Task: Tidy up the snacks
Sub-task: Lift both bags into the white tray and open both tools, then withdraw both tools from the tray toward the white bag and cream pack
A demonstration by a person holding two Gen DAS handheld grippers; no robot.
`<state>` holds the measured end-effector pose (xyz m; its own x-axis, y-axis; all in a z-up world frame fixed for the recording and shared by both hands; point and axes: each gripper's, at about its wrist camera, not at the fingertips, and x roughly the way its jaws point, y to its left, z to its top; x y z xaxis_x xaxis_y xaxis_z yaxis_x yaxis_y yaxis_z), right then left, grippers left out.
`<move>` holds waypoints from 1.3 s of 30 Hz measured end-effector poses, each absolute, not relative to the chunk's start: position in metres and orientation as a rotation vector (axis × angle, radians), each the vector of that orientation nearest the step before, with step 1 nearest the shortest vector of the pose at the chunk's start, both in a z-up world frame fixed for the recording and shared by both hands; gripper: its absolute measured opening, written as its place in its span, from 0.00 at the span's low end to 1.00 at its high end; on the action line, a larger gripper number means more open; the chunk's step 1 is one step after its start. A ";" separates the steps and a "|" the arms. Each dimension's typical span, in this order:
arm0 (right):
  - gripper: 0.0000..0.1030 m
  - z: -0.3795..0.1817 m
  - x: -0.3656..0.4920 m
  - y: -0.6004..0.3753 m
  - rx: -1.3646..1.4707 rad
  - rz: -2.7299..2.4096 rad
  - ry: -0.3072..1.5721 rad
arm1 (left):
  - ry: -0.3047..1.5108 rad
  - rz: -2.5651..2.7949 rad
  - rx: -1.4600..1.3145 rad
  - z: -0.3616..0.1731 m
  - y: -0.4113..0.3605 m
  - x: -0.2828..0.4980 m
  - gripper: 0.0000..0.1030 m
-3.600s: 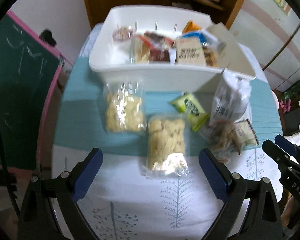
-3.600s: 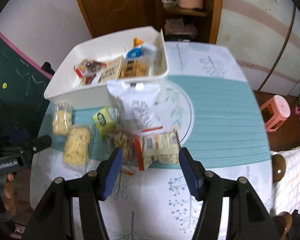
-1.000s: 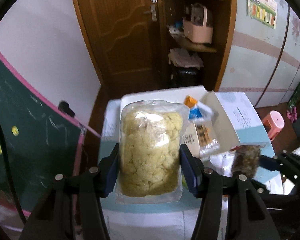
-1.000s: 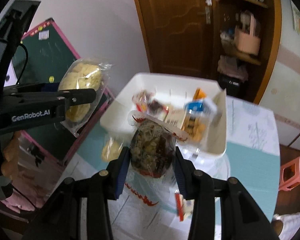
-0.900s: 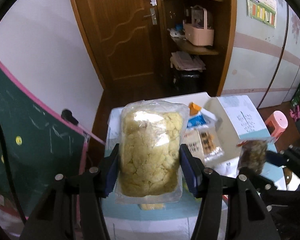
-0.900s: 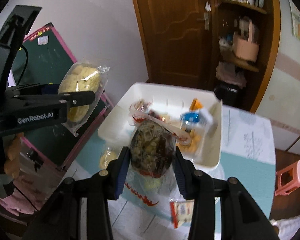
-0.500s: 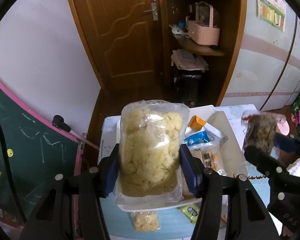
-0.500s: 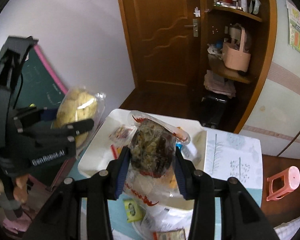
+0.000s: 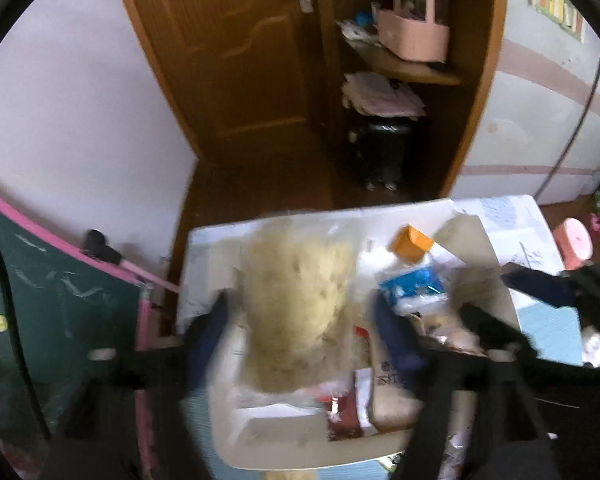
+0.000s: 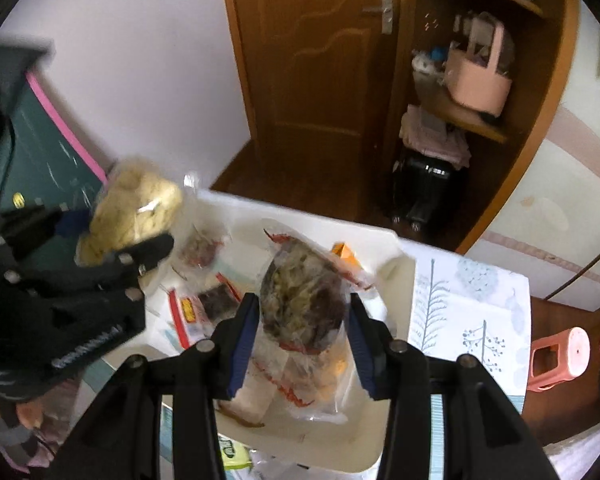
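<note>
Nearest to us, our right gripper (image 10: 303, 316) was pinching a clear bag of dark dried snack (image 10: 302, 300) between its blue pads, the bag hanging over the white bin (image 10: 396, 268). Our left gripper (image 9: 300, 334) had just been opening: its jaws stood spread, with a gap showing on either side of the bag of pale yellow puffs (image 9: 298, 304), which was blurred between them and above the left part of the bin; whether a pad still brushed it we could not tell. In the right wrist view that yellow bag (image 10: 130, 210) sat at the left gripper's tips, over the bin's left edge. Inside the bin lay other packets: a blue and white bag (image 9: 414, 284), an orange carton corner (image 9: 410, 242), and a red and white wrapper (image 10: 188, 314). The bin stood on a table under a cloth printed with trees (image 10: 472, 320). Beyond the table we saw a green chalkboard with a pink frame (image 9: 60, 300) at the left, a pink stool (image 10: 560, 354) at the right, a brown wooden door (image 10: 320, 52), and a shelf bearing a pink basket (image 10: 478, 80).
</note>
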<state>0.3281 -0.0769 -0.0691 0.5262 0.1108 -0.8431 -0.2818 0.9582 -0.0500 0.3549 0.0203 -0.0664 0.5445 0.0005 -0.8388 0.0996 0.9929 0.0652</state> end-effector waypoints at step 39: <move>0.55 -0.074 0.289 -0.102 -0.086 0.177 1.003 | 0.929 -0.033 0.043 -0.052 0.028 0.296 0.94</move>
<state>0.2890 -0.1021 -0.0740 0.5253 0.1083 -0.8440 -0.1877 0.9822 0.0092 0.2958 0.0279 -0.0520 0.5981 -0.0098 -0.8014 0.0466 0.9987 0.0226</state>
